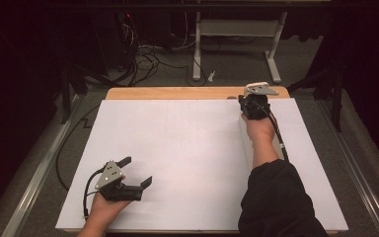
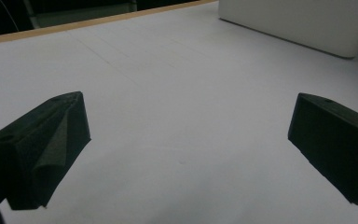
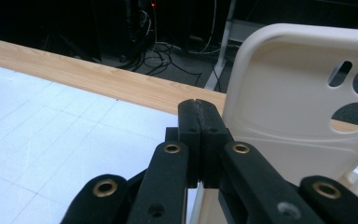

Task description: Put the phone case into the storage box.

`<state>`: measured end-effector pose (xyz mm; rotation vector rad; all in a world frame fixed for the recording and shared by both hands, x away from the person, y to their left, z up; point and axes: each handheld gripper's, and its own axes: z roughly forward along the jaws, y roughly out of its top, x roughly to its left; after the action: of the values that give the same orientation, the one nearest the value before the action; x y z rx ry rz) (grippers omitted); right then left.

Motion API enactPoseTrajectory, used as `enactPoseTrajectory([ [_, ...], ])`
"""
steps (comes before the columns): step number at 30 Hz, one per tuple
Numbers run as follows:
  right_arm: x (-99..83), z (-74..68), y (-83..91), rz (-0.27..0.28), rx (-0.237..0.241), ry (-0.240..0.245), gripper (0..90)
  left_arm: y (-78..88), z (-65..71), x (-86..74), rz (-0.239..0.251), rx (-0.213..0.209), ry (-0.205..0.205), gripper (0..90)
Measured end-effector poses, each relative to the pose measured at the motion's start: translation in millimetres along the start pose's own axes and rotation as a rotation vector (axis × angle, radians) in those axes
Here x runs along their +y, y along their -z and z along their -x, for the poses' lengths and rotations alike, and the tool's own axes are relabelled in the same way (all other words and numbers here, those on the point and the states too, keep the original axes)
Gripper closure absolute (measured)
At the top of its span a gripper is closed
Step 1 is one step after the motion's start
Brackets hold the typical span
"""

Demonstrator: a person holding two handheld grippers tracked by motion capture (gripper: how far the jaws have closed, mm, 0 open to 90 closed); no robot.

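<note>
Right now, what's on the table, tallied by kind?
Cream phone case: 1
Black grippers: 2, the left gripper and the right gripper
White sheet covering the table: 1
Total: 4

the left hand [image 1: 101, 210] enters at the bottom left of the high view, holding the left gripper [image 1: 137, 171] low and pointed to the right, its two black jaws spread wide apart with nothing between them. the right forearm, in a dark sleeve, reaches from the bottom right toward the upper middle, where the right hand [image 1: 259, 127] holds the right gripper [image 3: 199, 122], its jaws pressed flat together.
</note>
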<state>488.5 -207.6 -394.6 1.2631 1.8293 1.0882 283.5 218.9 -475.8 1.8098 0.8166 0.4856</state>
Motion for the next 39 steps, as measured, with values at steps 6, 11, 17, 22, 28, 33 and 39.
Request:
enactPoseTrajectory([
  [6, -0.6, 2.2, -3.6, -0.006, -0.015, -0.006, 90.0, 0.4, 0.4, -0.1, 0.001, 0.000, 0.002, 0.1],
  [11, 0.4, 2.8, -4.9, -0.001, -0.024, -0.011, 90.0, 1.1, -0.3, -0.3, 0.003, 0.000, 0.002, 0.1],
  [17, 1.8, 3.6, -7.3, -0.003, -0.031, -0.003, 90.0, 1.3, 0.0, -0.2, 0.005, -0.001, 0.003, 0.1],
  [22, 2.5, 4.5, -8.4, -0.004, -0.033, -0.004, 90.0, 1.1, 0.1, -0.2, 0.003, -0.001, 0.003, 0.1],
  [28, 2.8, 4.7, -10.1, -0.004, -0.030, -0.001, 90.0, 1.0, 0.0, -0.3, 0.002, -0.001, 0.003, 0.1],
  [33, 3.6, 4.4, -9.9, -0.002, -0.027, 0.003, 90.0, 0.5, -0.3, -0.5, 0.000, -0.001, 0.003, 0.1],
  [39, 6.6, 2.8, -3.1, 0.011, -0.007, 0.001, 90.0, 0.4, -0.1, -0.3, 0.002, -0.001, 0.004, 0.1],
])
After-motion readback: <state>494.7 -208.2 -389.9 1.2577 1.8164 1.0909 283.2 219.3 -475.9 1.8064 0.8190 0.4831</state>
